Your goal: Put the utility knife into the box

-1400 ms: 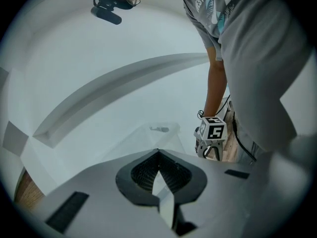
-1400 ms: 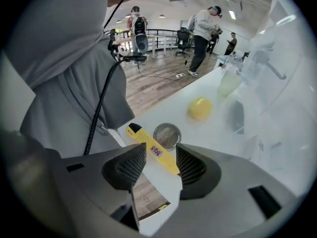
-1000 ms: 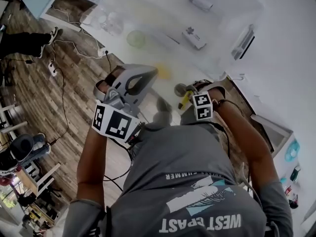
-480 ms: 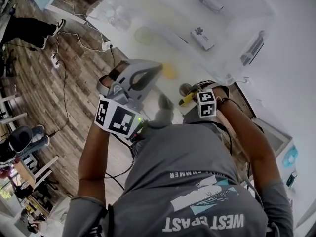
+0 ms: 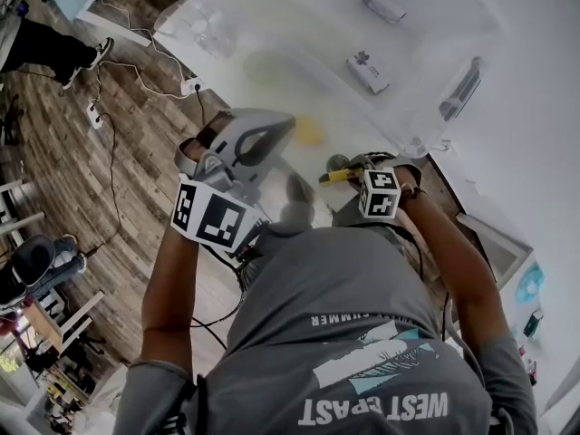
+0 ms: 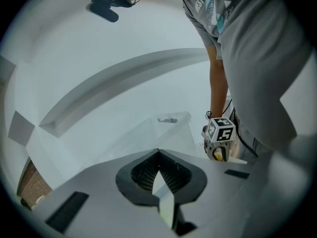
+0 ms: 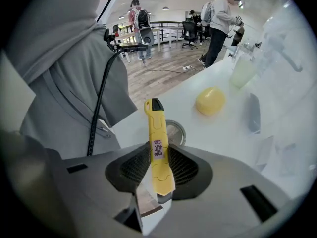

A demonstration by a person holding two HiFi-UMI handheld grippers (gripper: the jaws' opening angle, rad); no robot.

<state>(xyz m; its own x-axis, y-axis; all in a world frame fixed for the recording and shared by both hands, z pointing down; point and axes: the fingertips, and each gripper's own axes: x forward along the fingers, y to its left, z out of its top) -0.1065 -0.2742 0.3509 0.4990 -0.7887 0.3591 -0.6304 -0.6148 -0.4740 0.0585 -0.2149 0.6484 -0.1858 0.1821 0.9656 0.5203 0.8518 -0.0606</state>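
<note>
While the right gripper [image 7: 159, 170] points steeply down near the front edge of the white desk [image 5: 530, 107], its jaws have just been closing and now pinch the yellow utility knife [image 7: 159, 152] across its body. The black end sticks out past the jaw tips toward the middle of the frame. I judge that mid-body hold is meant to keep the knife from swinging on the carry to the clear plastic box [image 5: 435, 34], which fills the upper middle of the head view and already holds a few small items. My left gripper [image 6: 158, 157] hangs left of centre, jaws together on nothing, apparently just kept clear. On the desk lie a yellow ball [image 7: 210, 101] and a round metal lid [image 7: 174, 132]. Left of the desk is wood-plank floor [image 5: 109, 179] with trailing cables, and people stand at the top of the right gripper view.
</note>
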